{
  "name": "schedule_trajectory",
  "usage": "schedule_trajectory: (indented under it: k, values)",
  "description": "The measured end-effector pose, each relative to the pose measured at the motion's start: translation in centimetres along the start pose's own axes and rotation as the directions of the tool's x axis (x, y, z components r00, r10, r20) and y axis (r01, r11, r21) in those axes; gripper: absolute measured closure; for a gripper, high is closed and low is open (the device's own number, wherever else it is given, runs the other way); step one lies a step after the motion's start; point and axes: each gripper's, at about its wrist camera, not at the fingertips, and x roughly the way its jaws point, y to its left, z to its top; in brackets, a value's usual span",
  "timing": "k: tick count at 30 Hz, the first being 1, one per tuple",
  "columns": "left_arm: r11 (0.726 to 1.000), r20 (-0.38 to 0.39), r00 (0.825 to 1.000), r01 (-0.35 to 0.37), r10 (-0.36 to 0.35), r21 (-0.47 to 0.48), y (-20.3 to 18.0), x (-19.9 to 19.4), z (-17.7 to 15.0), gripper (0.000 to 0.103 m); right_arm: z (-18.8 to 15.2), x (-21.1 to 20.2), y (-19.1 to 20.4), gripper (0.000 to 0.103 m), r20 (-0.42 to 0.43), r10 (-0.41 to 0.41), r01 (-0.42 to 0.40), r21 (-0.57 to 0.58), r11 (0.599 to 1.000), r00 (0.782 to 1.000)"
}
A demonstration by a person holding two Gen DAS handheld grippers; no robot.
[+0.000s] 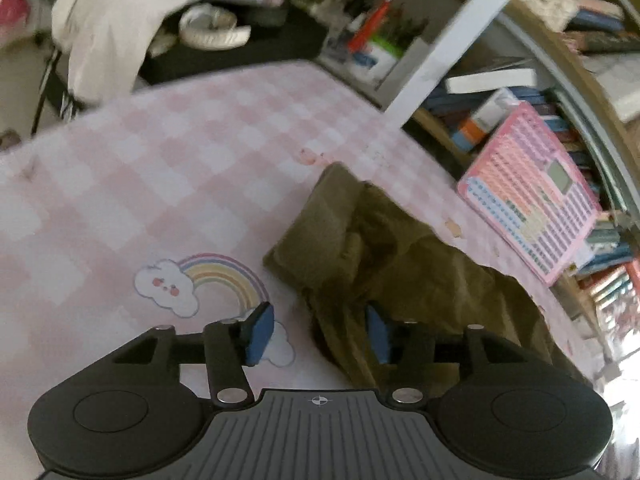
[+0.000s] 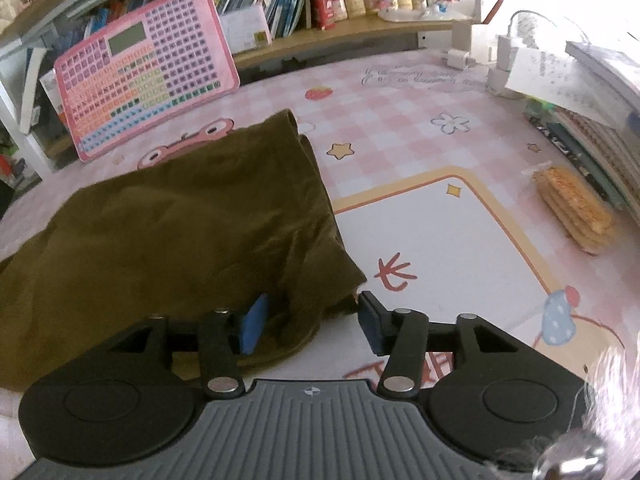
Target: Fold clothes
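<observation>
Blue pads on both grippers, both sets of jaws parted, nothing pinched. Left gripper (image 1: 320,330): its left pad hangs over the bare pink-checked table cover (image 1: 168,168), by the cloud-and-rainbow print (image 1: 200,286); its right pad sits over the near edge of the olive-green garment (image 1: 384,256). Cloth edge runs through the gap, pads not pressing it. Right gripper (image 2: 310,322): its left pad over the garment's (image 2: 172,216) near corner, its right pad just off the cloth over the white panel (image 2: 432,236) printed on the cover. Cloth lies between the jaws, loose, not gripped.

Garment lies on the table in a rough folded slab, layered edges visible along its right side in the right wrist view, surface wrinkled. Left wrist view shows a smaller folded flap at its far end.

Around it: pink keypad board (image 2: 146,88) leaning against the bookshelf (image 2: 288,4) just behind the garment. Stack of wrapped biscuits (image 2: 574,212) well to the right, beside a pile of books (image 2: 600,120). White chargers (image 2: 498,60) at the far right corner. Pen holder (image 1: 376,40) and white clothing (image 1: 108,24) beyond the table's far end in the left wrist view, blurred.
</observation>
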Motion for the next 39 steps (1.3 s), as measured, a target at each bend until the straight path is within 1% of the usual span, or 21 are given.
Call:
schedule_trajectory:
  k: [1,3,4,7,9,11,12,17,20,29,39]
  values:
    - [1.000,0.005,1.000,0.006,-0.006,0.023,-0.5,-0.6,-0.2,0.044,-0.2,-0.7,0.1,0.051,0.010,0.003,-0.003,0.007,1.000,1.000]
    - [0.997,0.018,1.000,0.011,-0.013,0.074,-1.6,-1.8,-0.6,0.036,-0.7,-1.9,0.5,0.046,0.026,0.014,-0.015,0.013,1.000,1.000]
    - [0.995,0.027,1.000,0.008,-0.011,0.101,-2.2,-2.3,-0.9,0.036,-0.9,-2.5,0.7,0.043,0.033,0.018,-0.018,0.013,1.000,0.999]
    - [0.987,0.035,0.999,-0.018,0.012,0.162,-3.3,-3.4,-1.4,0.035,-1.8,-4.0,2.1,0.037,0.050,0.024,-0.023,-0.007,1.000,0.998]
    - [0.982,0.025,0.999,-0.029,0.025,0.187,-3.5,-3.8,-1.8,0.035,-2.3,-4.8,3.0,0.034,0.062,0.021,-0.020,-0.025,1.000,0.998]
    - [0.981,0.019,1.000,-0.028,0.025,0.194,-3.4,-4.2,-2.2,0.034,-2.9,-5.6,3.9,0.024,0.077,0.021,-0.017,-0.045,0.999,0.997]
    - [0.981,0.016,1.000,-0.026,0.024,0.194,-3.3,-4.4,-2.5,0.034,-3.3,-6.1,4.3,0.023,0.085,0.018,-0.013,-0.056,0.998,0.996]
    - [0.980,-0.011,1.000,-0.012,0.014,0.200,-2.8,-5.2,-3.8,0.034,-5.6,-7.4,5.8,0.021,0.081,0.016,-0.008,-0.090,0.996,0.997]
    - [0.977,-0.027,1.000,-0.003,0.009,0.213,-2.8,-5.4,-4.6,0.034,-6.4,-7.6,6.5,0.020,0.059,0.018,-0.011,-0.112,0.994,0.998]
    - [0.971,-0.088,0.996,0.014,0.007,0.240,-2.9,-5.5,-6.7,0.033,-7.9,-8.3,8.2,0.017,0.037,0.030,-0.024,-0.174,0.984,0.999]
    - [0.966,-0.121,0.992,0.011,0.021,0.258,-2.6,-5.5,-7.6,0.033,-8.5,-8.6,8.3,0.017,0.019,0.021,-0.017,-0.184,0.983,1.000]
